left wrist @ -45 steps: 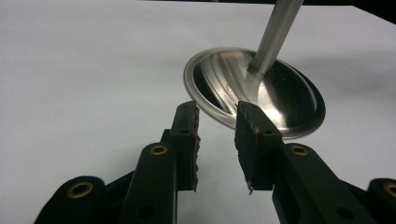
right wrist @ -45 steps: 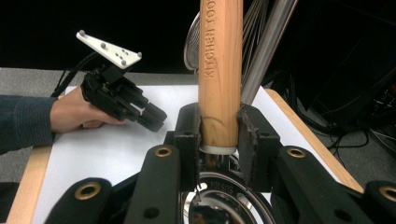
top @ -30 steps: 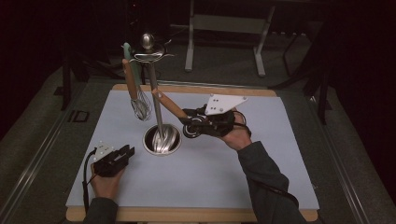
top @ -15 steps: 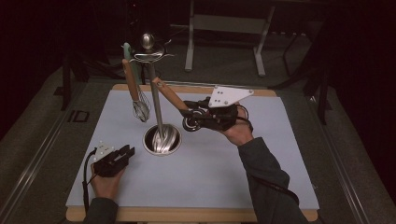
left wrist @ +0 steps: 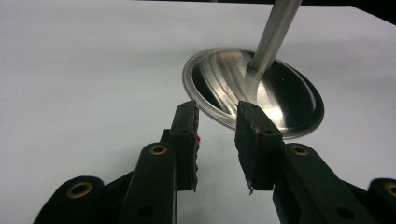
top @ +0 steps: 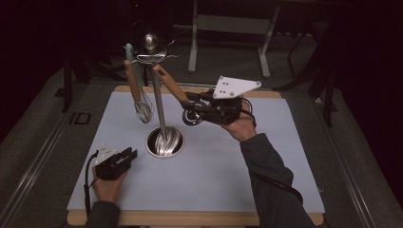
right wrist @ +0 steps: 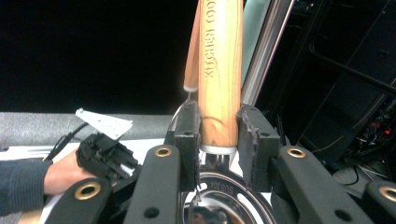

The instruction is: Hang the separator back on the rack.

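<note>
A steel utensil stand rises from a round base (top: pixel 164 142), and its pole (top: pixel 159 102) ends in a hooked top. A wooden-handled whisk (top: pixel 142 110) hangs at the pole's left. My right gripper (top: pixel 192 107) is shut on a second wooden-handled utensil (top: pixel 170 85), low on the handle just above its round steel head. The handle slants up towards the stand's top. In the right gripper view the pads press both sides of the handle (right wrist: pixel 219 70). My left gripper (top: pixel 129 154) rests on the mat left of the base, open, with nothing between its jaws (left wrist: pixel 217 122).
A pale mat (top: pixel 214 180) covers the wooden table. A teal utensil (top: pixel 129 52) hangs behind the whisk. Dark floor and a metal frame (top: pixel 228 28) lie beyond the far edge. Open mat stretches in front of and to the right of the base (left wrist: pixel 280 93).
My right gripper has lifted the wooden-handled utensil, so its handle end now sits higher, near the stand's top. The left gripper has stayed put.
</note>
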`<state>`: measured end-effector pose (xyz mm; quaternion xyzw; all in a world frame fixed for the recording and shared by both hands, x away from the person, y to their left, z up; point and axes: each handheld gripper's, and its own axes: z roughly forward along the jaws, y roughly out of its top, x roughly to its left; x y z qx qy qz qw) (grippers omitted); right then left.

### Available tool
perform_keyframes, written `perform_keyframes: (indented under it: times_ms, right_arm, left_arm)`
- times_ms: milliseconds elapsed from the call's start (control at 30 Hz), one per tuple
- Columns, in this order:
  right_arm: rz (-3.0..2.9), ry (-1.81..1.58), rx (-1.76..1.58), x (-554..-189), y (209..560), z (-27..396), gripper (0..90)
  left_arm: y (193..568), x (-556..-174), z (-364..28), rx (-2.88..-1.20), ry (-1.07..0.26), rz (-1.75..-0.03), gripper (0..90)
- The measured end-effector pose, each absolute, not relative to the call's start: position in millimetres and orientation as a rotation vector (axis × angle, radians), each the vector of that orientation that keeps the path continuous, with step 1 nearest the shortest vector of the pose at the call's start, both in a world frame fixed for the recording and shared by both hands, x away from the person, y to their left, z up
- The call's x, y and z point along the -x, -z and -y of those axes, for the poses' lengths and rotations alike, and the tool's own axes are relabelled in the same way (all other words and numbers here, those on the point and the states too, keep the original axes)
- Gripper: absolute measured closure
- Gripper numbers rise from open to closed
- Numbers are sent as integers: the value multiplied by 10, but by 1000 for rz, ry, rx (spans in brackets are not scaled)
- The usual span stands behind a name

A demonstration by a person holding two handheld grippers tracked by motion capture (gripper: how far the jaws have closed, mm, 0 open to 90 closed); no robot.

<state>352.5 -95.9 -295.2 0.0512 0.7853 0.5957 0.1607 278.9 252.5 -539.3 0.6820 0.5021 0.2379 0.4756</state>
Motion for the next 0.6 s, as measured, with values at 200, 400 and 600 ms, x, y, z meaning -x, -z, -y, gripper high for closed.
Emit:
perform_keyframes:
  times_ms: [200, 400, 600]
  right_arm:
    - [-2236, -1709, -146, -3537, 2937, 877, 708]
    - [-2228, -1685, -191, -3586, 2957, 823, 707]
    - [-2217, -1641, -230, -3590, 2974, 764, 707]
  left_arm:
    - [5392, -2789, -2528, -1666, -579, -1227, 695]
    - [5393, -2791, -2530, -1665, -576, -1229, 693]
    - [5393, -2791, -2530, -1665, -576, -1229, 692]
